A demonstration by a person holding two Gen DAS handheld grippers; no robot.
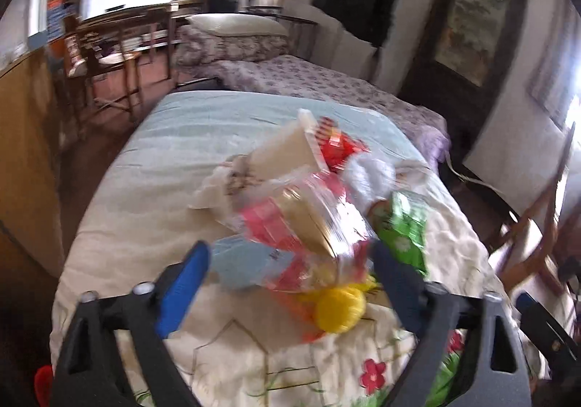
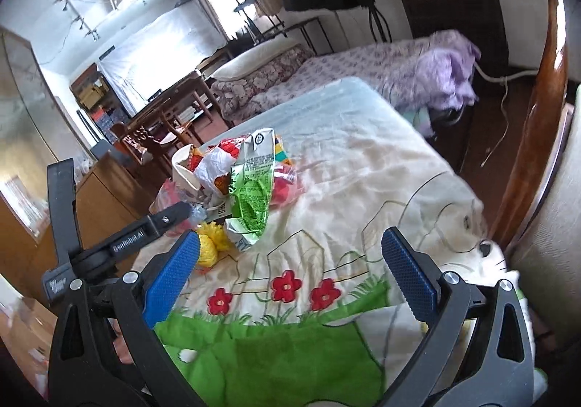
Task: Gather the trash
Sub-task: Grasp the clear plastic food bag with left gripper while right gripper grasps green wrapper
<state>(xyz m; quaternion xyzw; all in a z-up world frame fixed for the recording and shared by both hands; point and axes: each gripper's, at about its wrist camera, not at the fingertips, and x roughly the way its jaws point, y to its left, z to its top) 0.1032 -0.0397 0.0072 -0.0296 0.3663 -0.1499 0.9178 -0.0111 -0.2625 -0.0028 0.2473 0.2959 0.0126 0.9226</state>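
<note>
A heap of trash lies on the bed: a clear wrapper with red print (image 1: 308,222), a cream paper cup (image 1: 283,153), a green snack bag (image 1: 403,225) (image 2: 254,189), a yellow ball-like piece (image 1: 339,309) (image 2: 208,247), and a white plastic bag (image 2: 212,167). My left gripper (image 1: 287,258) is open just over the near side of the heap, with the clear wrapper between its blue pads. It also shows in the right wrist view (image 2: 178,209). My right gripper (image 2: 290,247) is open and empty above the flowered bedcover, right of the heap.
The bedcover (image 2: 363,171) is cream with red flowers and green grass. A second bed with a purple cover (image 1: 326,80) stands behind. A wooden cabinet (image 1: 21,123) is at the left, chairs and a table (image 1: 120,44) at the back left, a wooden chair (image 2: 537,116) at the right.
</note>
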